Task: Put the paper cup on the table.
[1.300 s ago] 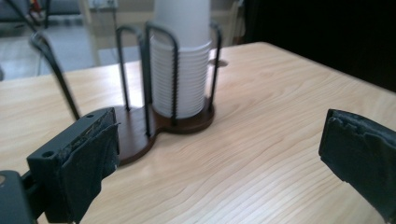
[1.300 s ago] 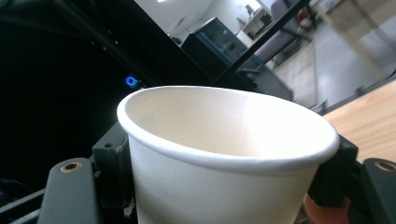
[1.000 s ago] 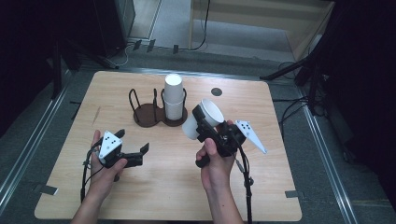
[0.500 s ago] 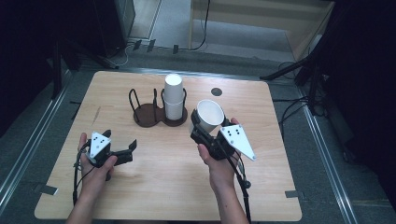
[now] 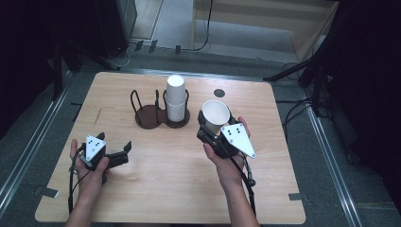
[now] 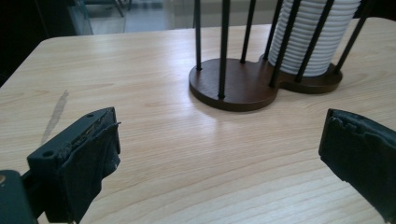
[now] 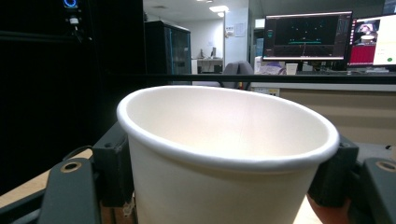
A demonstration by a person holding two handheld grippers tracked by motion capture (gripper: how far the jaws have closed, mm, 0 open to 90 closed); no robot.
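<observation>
A white paper cup (image 5: 215, 115) (image 7: 224, 154) stands upright with its mouth up in my right gripper (image 5: 211, 128), whose jaws press on its sides, right of the holder and above the table. A dark wooden cup holder (image 5: 161, 116) (image 6: 243, 86) with black wire posts sits at the table's middle back. Its right ring carries a stack of white cups (image 5: 175, 97) (image 6: 313, 37); its left ring is bare. My left gripper (image 5: 126, 151) (image 6: 219, 158) is low over the table's front left, open, jaws wide apart and aimed at the holder, nothing between them.
The wooden table (image 5: 156, 189) has a round black grommet (image 5: 219, 93) at the back right. Metal rails run along both sides. Monitors (image 7: 303, 37) stand far behind in the right gripper view. Tape marks sit near the front corners.
The right gripper has turned the cup from lying tilted to upright and drawn it slightly nearer. The left hand has shifted left and down toward the front of the table.
</observation>
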